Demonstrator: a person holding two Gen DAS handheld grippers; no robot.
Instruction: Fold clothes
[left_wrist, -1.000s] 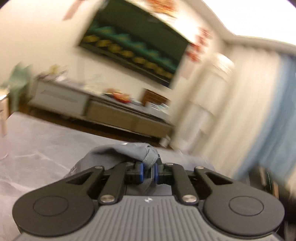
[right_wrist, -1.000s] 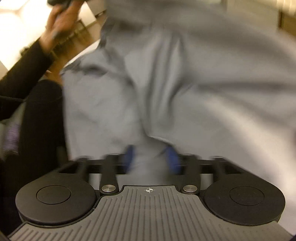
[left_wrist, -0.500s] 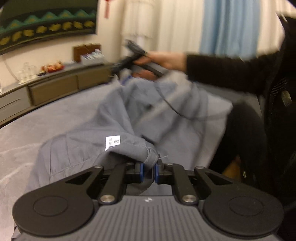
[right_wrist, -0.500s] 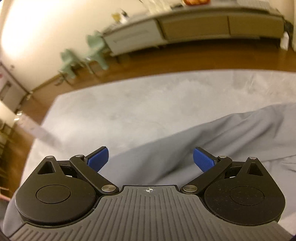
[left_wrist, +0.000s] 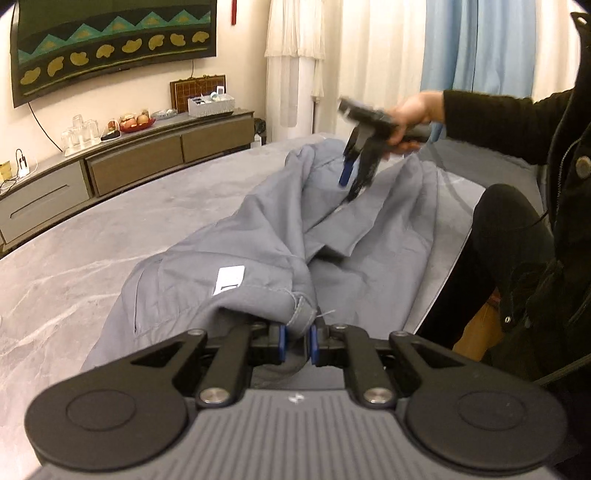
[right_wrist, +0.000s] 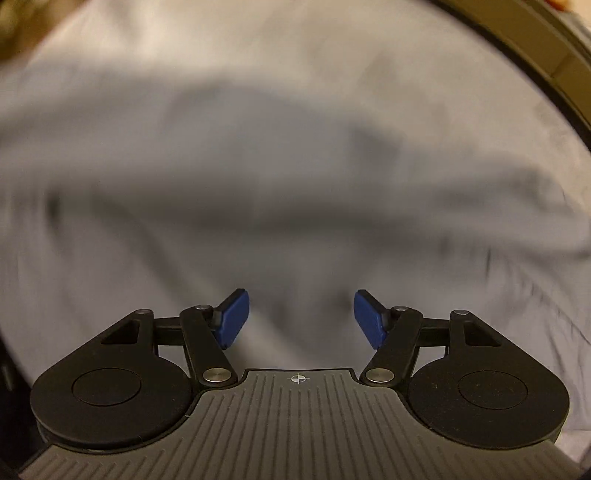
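A grey garment with a white label lies rumpled along the grey marble table. My left gripper is shut on a hemmed corner of it at the near end. In the left wrist view the right gripper hangs point-down over the garment's far end, held by a hand in a black sleeve. The right wrist view is blurred: the right gripper hovers over grey garment cloth, its jaws closing, blue pads apart with cloth below but nothing pressed between them.
A long low sideboard with glasses, fruit and a box stands along the far wall under a dark patterned hanging. White and blue curtains hang at the back right. The person's dark-clothed body stands at the table's right edge.
The left view swung from the wall to the table, still gripping the corner. The right gripper let go of the cloth, opened wide, then tipped down over the garment with its jaws narrower.
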